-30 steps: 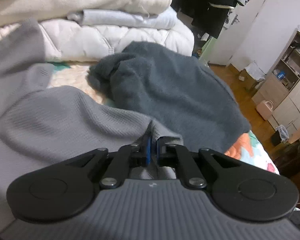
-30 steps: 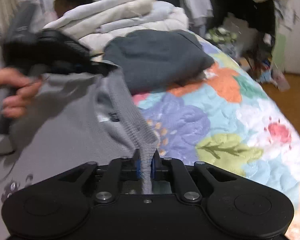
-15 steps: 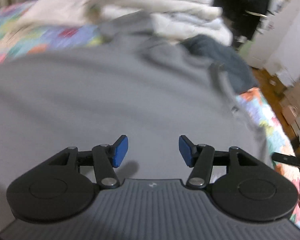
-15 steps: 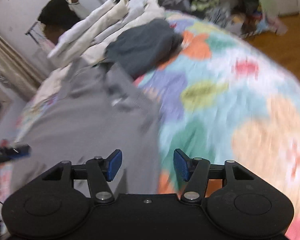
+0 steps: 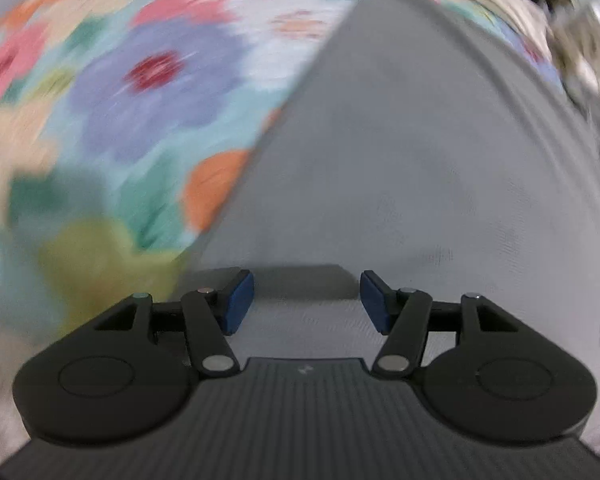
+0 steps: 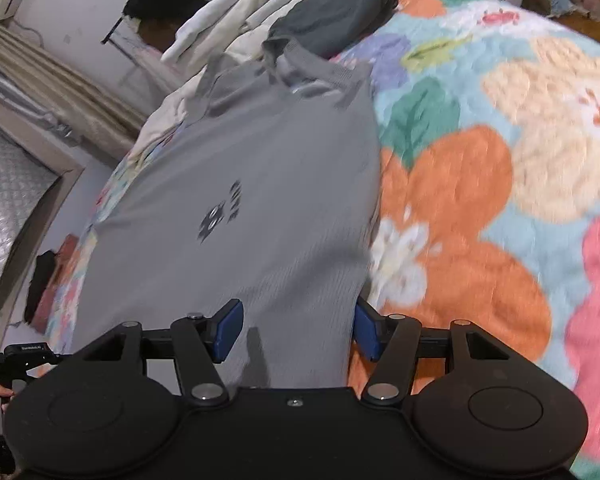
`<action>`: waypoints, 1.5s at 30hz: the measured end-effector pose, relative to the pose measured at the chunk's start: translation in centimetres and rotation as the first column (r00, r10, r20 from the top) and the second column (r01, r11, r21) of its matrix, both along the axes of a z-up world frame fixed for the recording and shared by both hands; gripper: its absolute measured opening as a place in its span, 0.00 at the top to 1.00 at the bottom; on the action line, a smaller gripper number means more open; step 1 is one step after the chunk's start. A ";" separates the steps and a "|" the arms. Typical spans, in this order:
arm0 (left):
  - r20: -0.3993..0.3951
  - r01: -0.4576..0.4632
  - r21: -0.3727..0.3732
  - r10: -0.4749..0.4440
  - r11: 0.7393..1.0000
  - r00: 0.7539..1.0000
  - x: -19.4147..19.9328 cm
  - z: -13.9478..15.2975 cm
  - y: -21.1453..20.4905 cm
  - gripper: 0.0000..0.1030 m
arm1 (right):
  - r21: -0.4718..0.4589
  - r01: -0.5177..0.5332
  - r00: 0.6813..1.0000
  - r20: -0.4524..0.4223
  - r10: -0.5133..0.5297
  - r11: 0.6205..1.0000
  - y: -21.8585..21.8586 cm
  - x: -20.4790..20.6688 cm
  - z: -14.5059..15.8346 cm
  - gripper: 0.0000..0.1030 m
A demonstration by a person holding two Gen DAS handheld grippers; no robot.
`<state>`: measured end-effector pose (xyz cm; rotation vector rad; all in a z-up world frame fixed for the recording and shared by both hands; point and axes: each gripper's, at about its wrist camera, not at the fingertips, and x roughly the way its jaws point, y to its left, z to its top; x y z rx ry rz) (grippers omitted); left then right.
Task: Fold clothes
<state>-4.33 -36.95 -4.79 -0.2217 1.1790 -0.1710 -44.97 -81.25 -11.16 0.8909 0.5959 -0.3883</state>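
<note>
Grey shirt (image 6: 252, 184): lay spread flat on the floral bedspread (image 6: 480, 184), released from both grips a second earlier. Left gripper (image 5: 306, 300) and right gripper (image 6: 298, 330): fingers apart, empty, at the shirt's near edge. Folding seemingly pending.

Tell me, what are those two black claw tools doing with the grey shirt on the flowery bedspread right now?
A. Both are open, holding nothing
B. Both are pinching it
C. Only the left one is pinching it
A: the left gripper and the right gripper both show blue pads spread apart, and the grey shirt lies flat on the bedspread.
</note>
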 end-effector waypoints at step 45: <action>0.073 0.059 0.008 -0.059 0.998 0.996 -0.3 1.7 1.0 0.35 | -0.391 -0.127 0.991 -0.019 0.130 0.912 7.7 0.4 8.8 0.53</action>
